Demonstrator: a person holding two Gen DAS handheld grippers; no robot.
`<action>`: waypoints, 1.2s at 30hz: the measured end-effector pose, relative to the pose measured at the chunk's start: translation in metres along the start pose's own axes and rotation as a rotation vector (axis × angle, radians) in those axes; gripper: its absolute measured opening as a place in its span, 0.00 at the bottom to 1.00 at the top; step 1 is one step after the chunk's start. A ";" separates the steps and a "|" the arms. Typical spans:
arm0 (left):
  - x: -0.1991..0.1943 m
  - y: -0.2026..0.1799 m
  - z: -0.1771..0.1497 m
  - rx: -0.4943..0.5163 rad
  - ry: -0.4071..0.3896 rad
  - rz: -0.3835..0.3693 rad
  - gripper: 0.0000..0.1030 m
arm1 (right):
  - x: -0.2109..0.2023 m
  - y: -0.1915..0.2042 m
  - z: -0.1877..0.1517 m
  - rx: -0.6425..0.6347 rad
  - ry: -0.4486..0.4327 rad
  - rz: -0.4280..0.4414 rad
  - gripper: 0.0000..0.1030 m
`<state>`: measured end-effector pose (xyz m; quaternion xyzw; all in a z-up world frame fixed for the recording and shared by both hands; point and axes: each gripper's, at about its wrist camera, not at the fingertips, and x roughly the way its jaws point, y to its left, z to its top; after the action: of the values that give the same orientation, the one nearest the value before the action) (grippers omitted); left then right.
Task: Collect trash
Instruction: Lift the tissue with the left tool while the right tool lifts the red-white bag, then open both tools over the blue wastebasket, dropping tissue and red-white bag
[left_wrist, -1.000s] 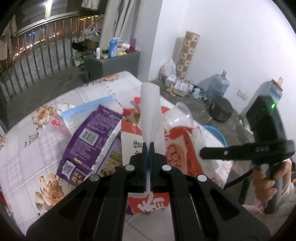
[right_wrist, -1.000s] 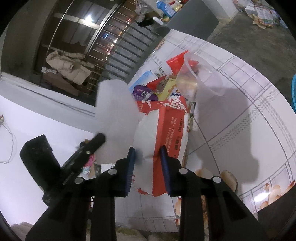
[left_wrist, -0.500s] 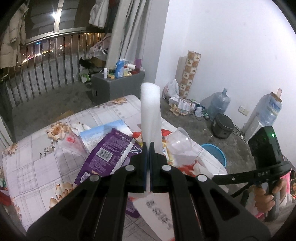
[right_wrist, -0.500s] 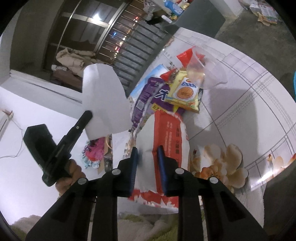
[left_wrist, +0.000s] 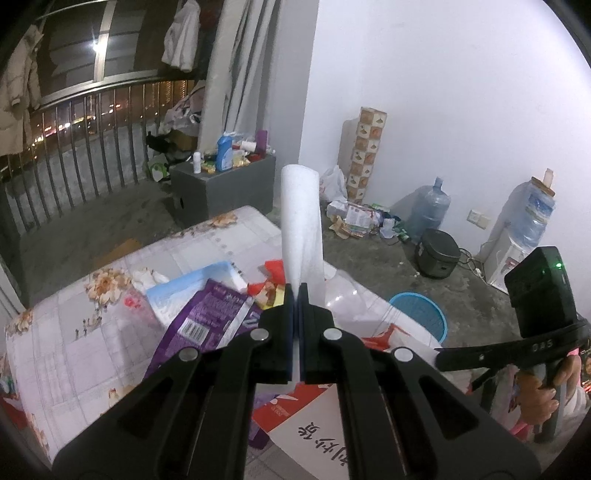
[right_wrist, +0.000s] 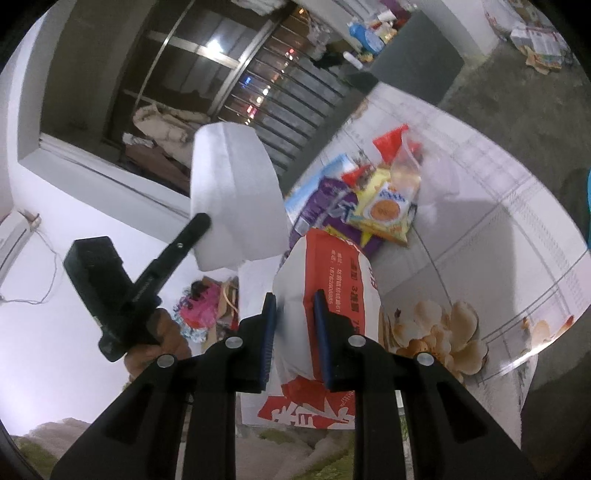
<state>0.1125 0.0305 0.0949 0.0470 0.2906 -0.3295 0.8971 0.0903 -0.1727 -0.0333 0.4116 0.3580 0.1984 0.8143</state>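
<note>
Room: we see white walls (left_wrist: 424, 92), a grey concrete floor (left_wrist: 373, 266) and a metal railing (left_wrist: 74, 147) with night lights beyond it; clothes hang above the railing.
Table: we find a table under a floral, tiled-pattern cloth (left_wrist: 77, 332) filling the lower part of both views, with bare cloth along its near side and the trash heaped toward its far edge.
Grey cabinet: we see it (left_wrist: 225, 188) behind the table, its top crowded with bottles.
Water jugs: we count two, one (left_wrist: 428, 214) on the floor by the wall, one (left_wrist: 532, 210) on a white dispenser.
Blue basin: we see it (left_wrist: 417, 314) on the floor just past the table edge.
Dark cooker: we see it (left_wrist: 437, 254) on the floor near the jugs.
Trash heap: we make out a purple wrapper (left_wrist: 207, 317), a light blue packet (left_wrist: 184, 284), a yellow snack packet (right_wrist: 384, 218) and a clear plastic cup (left_wrist: 343, 299) lying together on the cloth, touching or overlapping.
Red and white bag: we see it (right_wrist: 328, 291) raised clear of the cloth, near the heap.
Right gripper: we see it (right_wrist: 293, 332) pinching that bag, its jaws having just been closing with the bag between the pads.
White sheet: we see it (left_wrist: 301, 229) standing upright above the table.
Left gripper: we see it (left_wrist: 296, 321) clamped tight on the sheet's lower edge.
</note>
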 end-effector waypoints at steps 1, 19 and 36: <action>0.000 -0.003 0.004 0.008 -0.008 -0.003 0.00 | -0.004 0.000 0.001 -0.001 -0.009 0.005 0.20; 0.073 -0.133 0.067 0.186 -0.019 -0.216 0.00 | -0.150 -0.049 0.031 0.070 -0.375 -0.116 0.20; 0.332 -0.341 0.037 0.306 0.392 -0.394 0.00 | -0.237 -0.250 0.075 0.405 -0.560 -0.484 0.20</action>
<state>0.1234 -0.4321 -0.0210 0.1871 0.4086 -0.5215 0.7253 -0.0043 -0.5045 -0.1062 0.5055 0.2412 -0.1926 0.8057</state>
